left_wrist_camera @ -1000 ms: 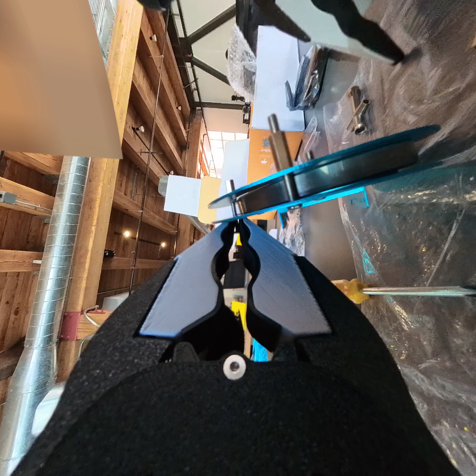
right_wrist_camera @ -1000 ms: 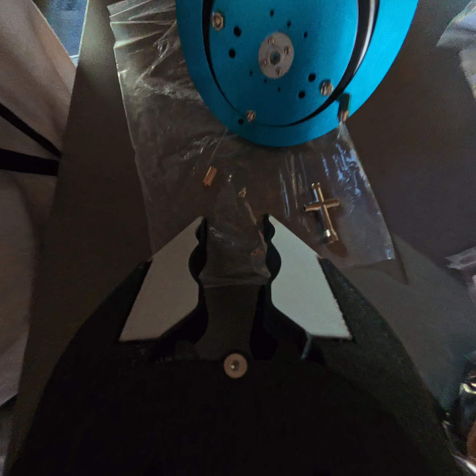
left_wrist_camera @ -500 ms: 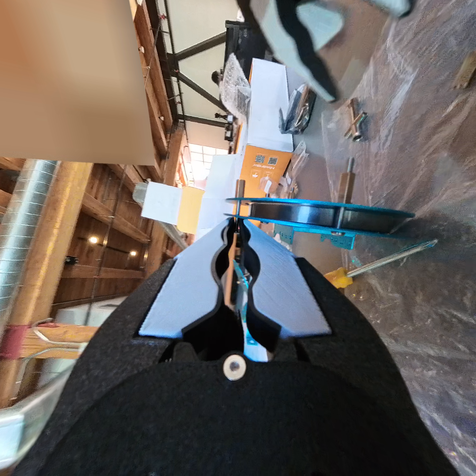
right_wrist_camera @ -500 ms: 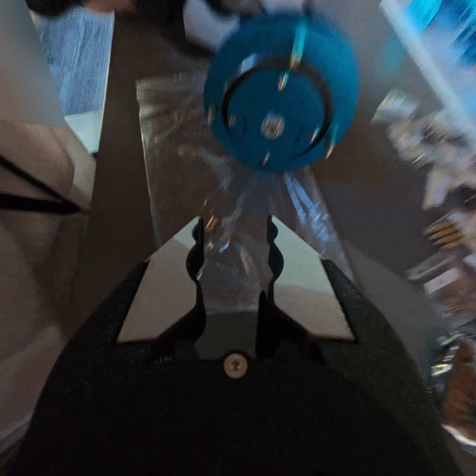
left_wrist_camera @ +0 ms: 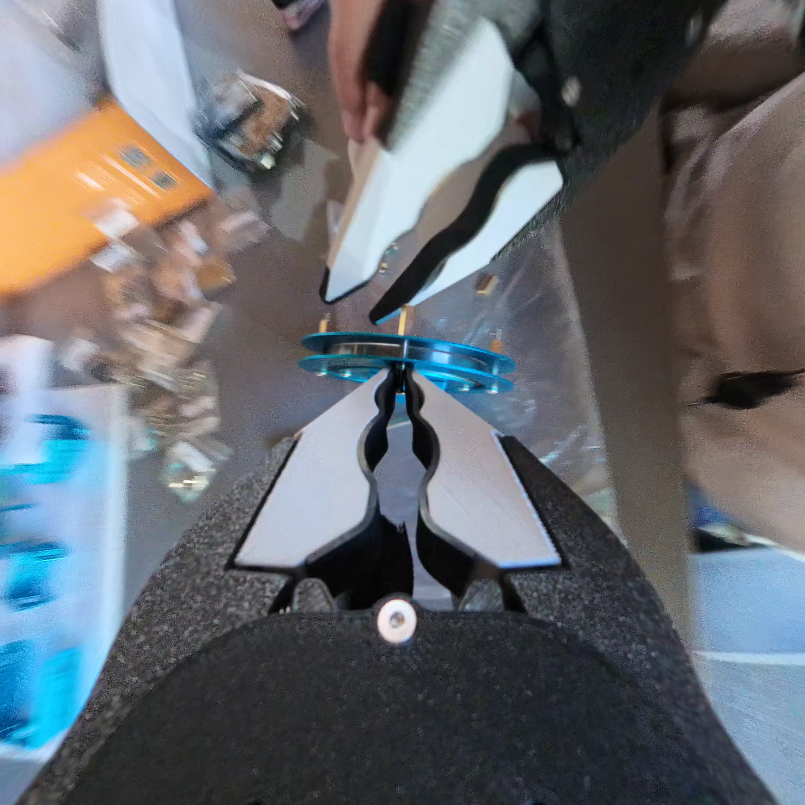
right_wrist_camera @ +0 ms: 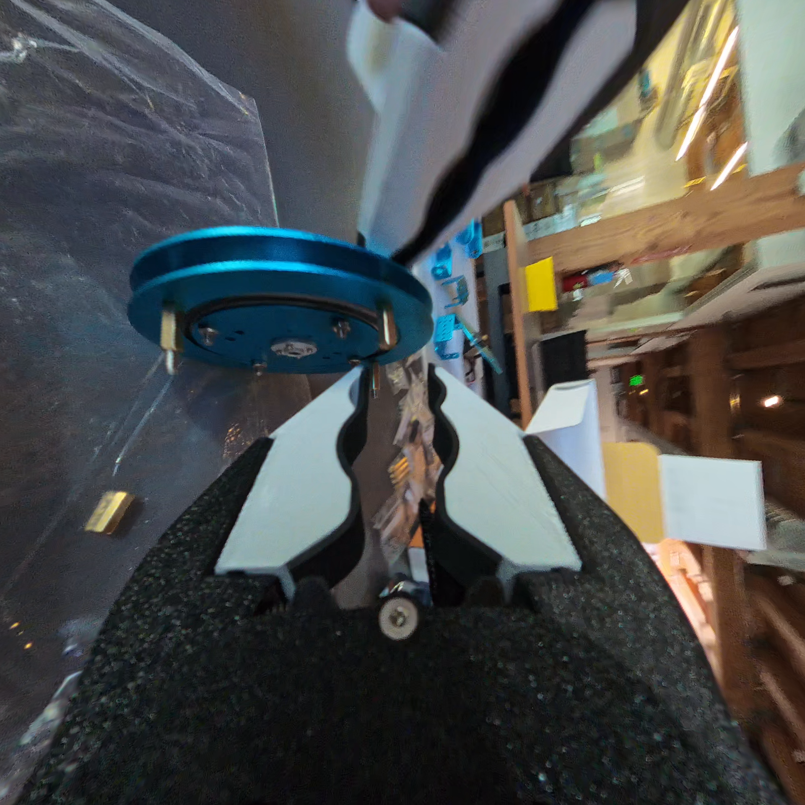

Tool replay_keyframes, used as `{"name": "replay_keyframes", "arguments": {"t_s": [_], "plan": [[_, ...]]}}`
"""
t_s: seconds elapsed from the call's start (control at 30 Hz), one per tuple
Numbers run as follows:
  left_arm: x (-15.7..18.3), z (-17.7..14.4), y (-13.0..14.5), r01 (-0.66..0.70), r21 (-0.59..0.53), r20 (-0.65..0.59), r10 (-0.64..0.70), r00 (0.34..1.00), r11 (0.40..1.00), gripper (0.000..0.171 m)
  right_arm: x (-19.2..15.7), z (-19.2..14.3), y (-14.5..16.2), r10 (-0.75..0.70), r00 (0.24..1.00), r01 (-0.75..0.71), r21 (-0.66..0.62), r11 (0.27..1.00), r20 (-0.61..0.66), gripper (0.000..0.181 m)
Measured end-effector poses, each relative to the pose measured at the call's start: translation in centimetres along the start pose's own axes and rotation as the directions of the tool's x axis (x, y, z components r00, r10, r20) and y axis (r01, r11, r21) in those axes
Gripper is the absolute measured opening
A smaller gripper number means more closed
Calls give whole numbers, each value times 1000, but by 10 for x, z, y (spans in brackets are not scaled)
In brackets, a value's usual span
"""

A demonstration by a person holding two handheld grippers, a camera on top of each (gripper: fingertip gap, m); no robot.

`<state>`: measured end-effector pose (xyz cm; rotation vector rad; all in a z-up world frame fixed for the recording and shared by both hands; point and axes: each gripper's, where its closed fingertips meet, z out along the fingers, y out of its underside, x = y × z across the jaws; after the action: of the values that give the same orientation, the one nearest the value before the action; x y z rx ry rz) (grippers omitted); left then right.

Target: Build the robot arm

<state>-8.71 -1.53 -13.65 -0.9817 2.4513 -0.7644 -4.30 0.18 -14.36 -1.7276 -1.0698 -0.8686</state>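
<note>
The left hand-held gripper is pinched almost closed on the rim of the blue disc, held above the plastic-covered worktop, while the right hand-held gripper gapes moderately, empty, just beside the disc's underside near a brass standoff.

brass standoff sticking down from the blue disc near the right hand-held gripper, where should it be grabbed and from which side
Probably the hex body of the brass standoff, just below the blue disc assembly, approached from underneath. It hangs straight down off the lower plate, and its flats suit opposing fingers. The right hand-held gripper is open, with the post by its left finger. The left hand-held gripper clamps the disc edge.
</note>
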Motion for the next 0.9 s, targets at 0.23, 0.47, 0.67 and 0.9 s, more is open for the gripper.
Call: {"name": "replay_keyframes", "arguments": {"t_s": [0.23, 0.47, 0.67, 0.9], "plan": [[-14, 2, -1, 345, -145, -314, -374, 873, 927, 2, 2, -1, -13, -132, 988, 134, 29, 991, -80, 13], [-31, 8, -2, 142, -123, -161, -161, 974, 982, 2, 12, 8, -4, 7, 983, -5, -9, 1000, 184, 4], [-43, 14, -8, -444, -209, 361, 491, 793, 871, 1, 9, -3, 5, 571, 351, -605, -286, 743, 742, 4], [-55, 13, -10, -596, -469, 618, 725, 306, 652, 0, 8, -12, 3, 445, -781, -371, -899, 233, 438, 5]]}}
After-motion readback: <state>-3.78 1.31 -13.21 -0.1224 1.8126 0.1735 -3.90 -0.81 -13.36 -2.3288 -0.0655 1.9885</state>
